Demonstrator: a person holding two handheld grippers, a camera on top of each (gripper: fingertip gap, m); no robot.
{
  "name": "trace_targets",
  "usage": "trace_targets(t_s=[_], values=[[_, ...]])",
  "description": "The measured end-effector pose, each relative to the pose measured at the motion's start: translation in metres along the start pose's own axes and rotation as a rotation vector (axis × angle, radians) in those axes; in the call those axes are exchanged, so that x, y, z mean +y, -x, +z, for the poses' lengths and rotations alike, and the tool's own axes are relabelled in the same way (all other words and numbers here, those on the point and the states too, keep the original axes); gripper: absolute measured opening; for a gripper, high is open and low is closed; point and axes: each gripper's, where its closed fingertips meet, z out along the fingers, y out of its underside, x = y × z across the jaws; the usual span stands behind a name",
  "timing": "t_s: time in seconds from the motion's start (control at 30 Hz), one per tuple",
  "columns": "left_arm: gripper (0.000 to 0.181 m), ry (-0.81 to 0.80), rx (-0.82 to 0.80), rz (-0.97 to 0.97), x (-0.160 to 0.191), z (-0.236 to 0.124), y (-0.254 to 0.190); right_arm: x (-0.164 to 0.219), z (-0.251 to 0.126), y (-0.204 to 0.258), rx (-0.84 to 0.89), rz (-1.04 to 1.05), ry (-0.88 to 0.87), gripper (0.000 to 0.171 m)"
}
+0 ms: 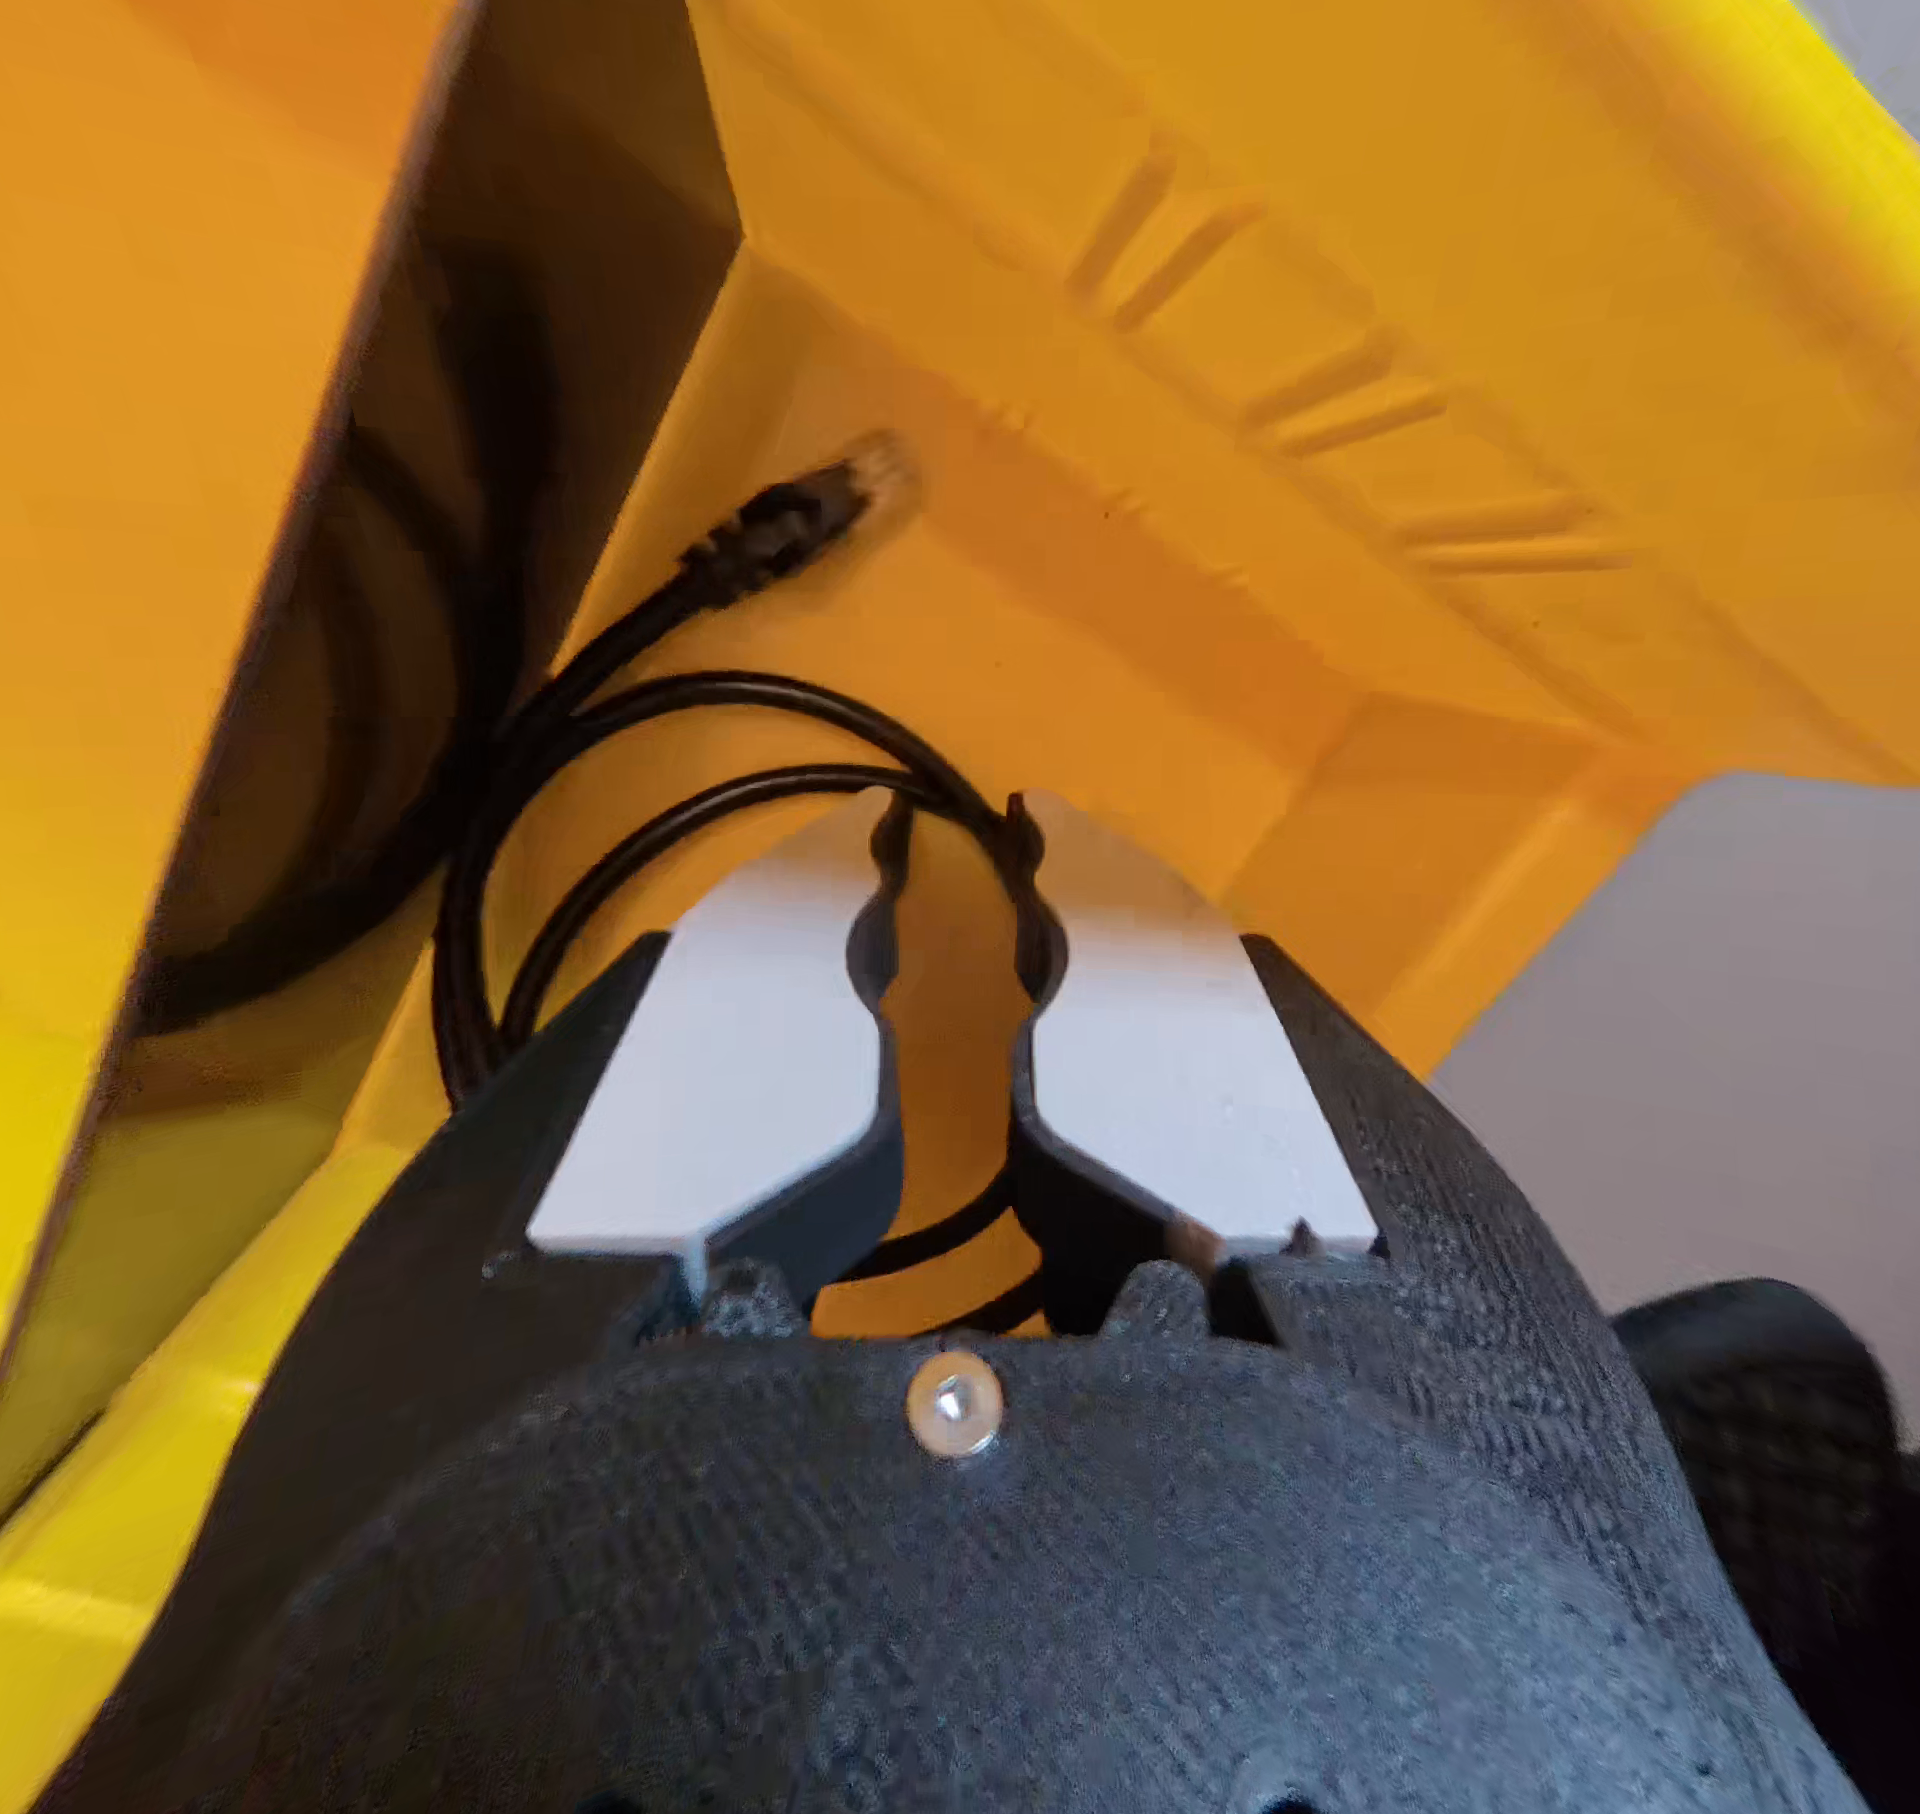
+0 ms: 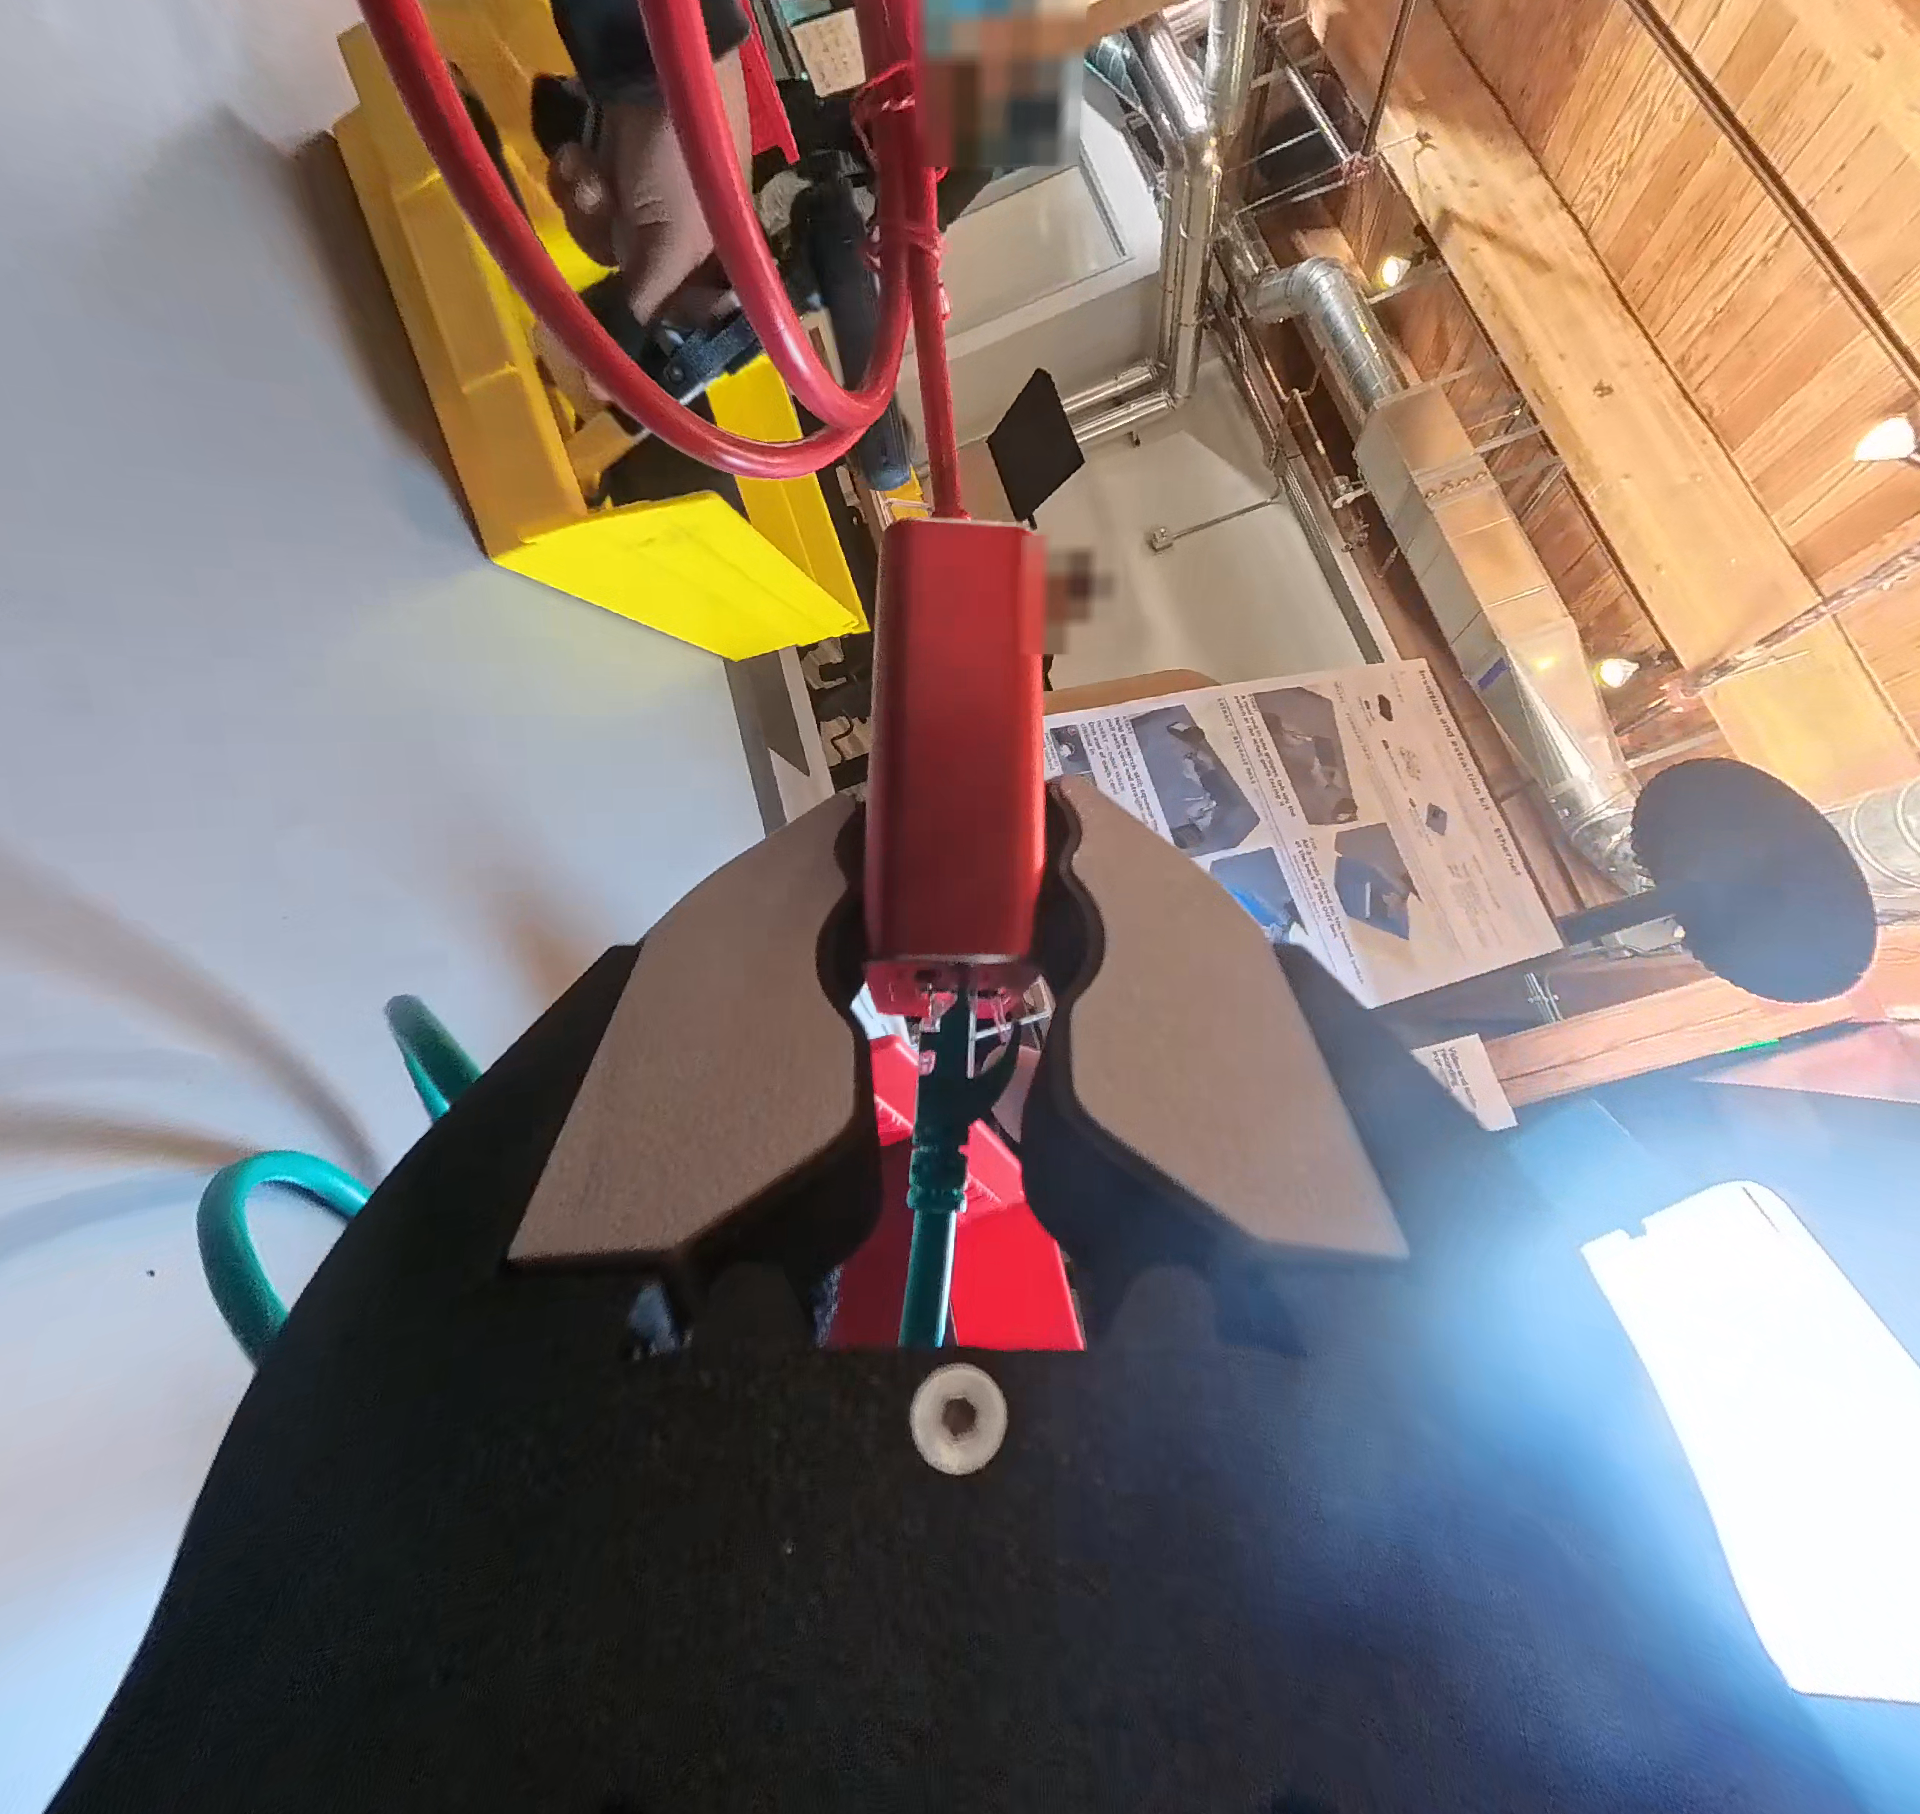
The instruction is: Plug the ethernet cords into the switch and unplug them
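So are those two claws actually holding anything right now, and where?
The right gripper clamps the red switch by its sides, near the port end. The left gripper has a gap between its fingers around a black cord; no grip.

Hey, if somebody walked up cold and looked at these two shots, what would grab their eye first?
Probably the red switch clamped in the right claw, dead centre of the right wrist view, with a green ethernet cord plugged into its near end and red cable looping above. In the left wrist view, the yellow bin fills the frame, a coiled black cord lying at the left claw.
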Motion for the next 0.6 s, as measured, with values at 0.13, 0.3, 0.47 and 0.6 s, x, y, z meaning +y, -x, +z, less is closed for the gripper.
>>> trace_targets(t_s=[0.13, 0.3, 0.47, 0.6], values=[[0.008, 0.023, -0.041, 0.099, 0.001, -0.016, -0.003, 0.006, -0.005, -0.003, 0.010, 0.015, 0.011, 0.029], [0.005, -0.097, -0.125, 0.185, 0.000, -0.085, -0.021, 0.011, -0.010, -0.008, 0.035, 0.036, 0.017, 0.029], [0.005, -0.182, -0.109, 0.304, 0.020, -0.139, -0.081, 0.014, -0.013, -0.011, 0.050, 0.051, 0.021, 0.029], [0.004, -0.185, 0.041, 0.410, 0.044, -0.130, -0.150, 0.014, -0.015, -0.011, 0.053, 0.047, 0.025, 0.029]])
